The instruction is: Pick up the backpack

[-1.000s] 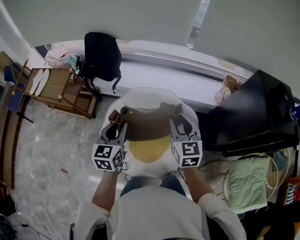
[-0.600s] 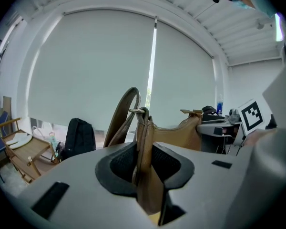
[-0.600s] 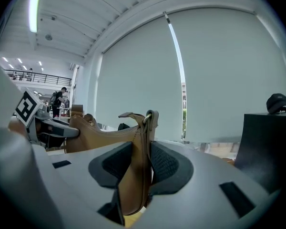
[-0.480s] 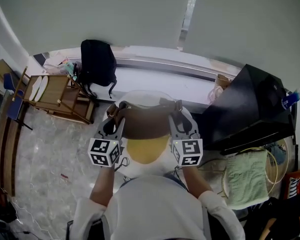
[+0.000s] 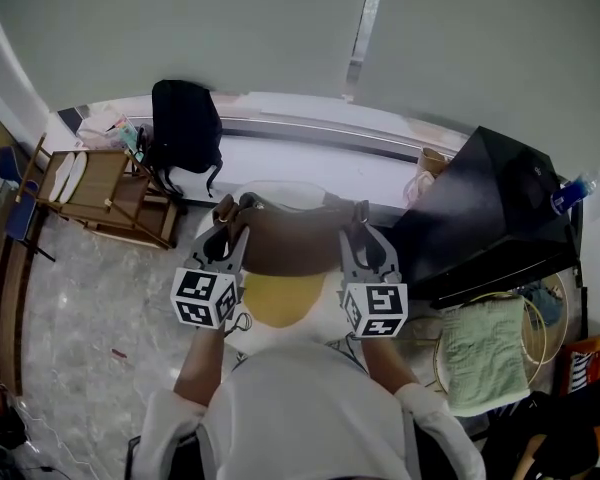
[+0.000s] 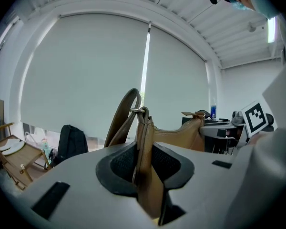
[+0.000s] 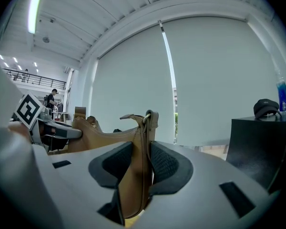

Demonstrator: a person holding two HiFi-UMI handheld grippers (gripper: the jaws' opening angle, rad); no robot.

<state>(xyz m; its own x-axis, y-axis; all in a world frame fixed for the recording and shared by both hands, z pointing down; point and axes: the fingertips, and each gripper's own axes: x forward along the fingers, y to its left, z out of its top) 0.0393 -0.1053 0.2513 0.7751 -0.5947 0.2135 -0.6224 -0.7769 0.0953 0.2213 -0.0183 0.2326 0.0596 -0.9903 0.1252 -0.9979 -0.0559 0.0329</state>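
Observation:
A brown leather bag [image 5: 290, 243] hangs stretched between my two grippers, above a white round surface [image 5: 280, 193]. My left gripper [image 5: 225, 233] is shut on the bag's left end [image 6: 145, 142], by the metal ring and strap [image 6: 126, 111]. At the other end [image 7: 138, 151], my right gripper [image 5: 358, 233] is shut on the bag as well. Something yellow [image 5: 280, 298] shows under the bag. A black backpack [image 5: 183, 123] leans on the window ledge at the far left, apart from both grippers; it shows again as the black backpack [image 6: 70, 142] in the left gripper view.
A wooden folding rack [image 5: 105, 183] stands left of the backpack. A black cabinet [image 5: 490, 218] with a blue bottle [image 5: 568, 193] is at the right, with a green cloth [image 5: 485, 353] on a hoop below it. Closed blinds [image 5: 280, 28] cover the window.
Both grippers have risen together with the brown bag still held between them. The black backpack has not moved on the ledge.

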